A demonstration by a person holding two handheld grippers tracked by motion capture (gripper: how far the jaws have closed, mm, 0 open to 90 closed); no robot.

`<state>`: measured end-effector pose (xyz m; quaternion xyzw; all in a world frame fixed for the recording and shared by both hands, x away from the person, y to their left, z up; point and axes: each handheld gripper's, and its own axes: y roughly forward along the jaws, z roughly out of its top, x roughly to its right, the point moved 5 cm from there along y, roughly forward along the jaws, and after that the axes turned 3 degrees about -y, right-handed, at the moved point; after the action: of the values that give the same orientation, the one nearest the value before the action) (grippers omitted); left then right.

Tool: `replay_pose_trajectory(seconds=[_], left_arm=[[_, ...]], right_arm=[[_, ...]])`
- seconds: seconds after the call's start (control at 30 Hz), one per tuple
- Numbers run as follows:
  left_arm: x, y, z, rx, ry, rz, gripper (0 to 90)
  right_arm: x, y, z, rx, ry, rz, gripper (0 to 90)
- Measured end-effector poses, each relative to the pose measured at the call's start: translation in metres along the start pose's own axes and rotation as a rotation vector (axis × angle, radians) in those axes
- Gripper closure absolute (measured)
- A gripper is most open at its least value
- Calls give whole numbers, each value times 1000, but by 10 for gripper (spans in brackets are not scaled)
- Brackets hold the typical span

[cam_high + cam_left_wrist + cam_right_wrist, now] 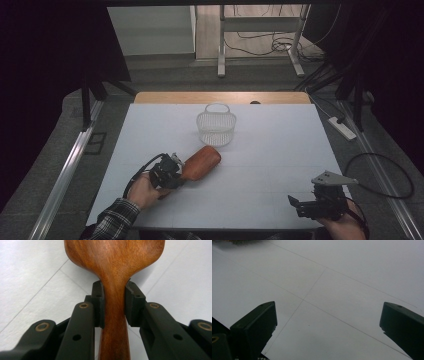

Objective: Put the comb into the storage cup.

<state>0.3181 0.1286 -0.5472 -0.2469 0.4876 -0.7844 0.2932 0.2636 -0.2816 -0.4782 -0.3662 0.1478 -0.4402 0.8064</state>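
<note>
A reddish-brown wooden paddle (201,162) with a broad rounded blade lies over the white table, its blade pointing toward the back right. My left gripper (175,172) is shut on its narrow neck; in the left gripper view both black pads (98,302) press the sides of the wooden paddle (115,270) just below the blade. A white wire basket (216,126) with a looped handle stands upright a little beyond the blade's tip. My right gripper (312,202) rests open near the table's front right, with only bare table between its wide-spread jaws in the right gripper view (327,322).
The white table (280,145) has a wooden strip along its far edge. A power strip (342,127) and looping cables (385,175) lie on the grey floor to the right. Metal rails run along both sides, and a desk frame stands behind.
</note>
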Motion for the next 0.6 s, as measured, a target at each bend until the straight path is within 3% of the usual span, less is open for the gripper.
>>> replay_pose_trajectory(seconds=[0.17,0.6], left_arm=[[4,-3,2,26,6,-33,724],[14,-14,7,94,41,-47,724]], right_arm=[[0,0,0,1,0,0,15],[0,-1,0,7,0,-2,13]])
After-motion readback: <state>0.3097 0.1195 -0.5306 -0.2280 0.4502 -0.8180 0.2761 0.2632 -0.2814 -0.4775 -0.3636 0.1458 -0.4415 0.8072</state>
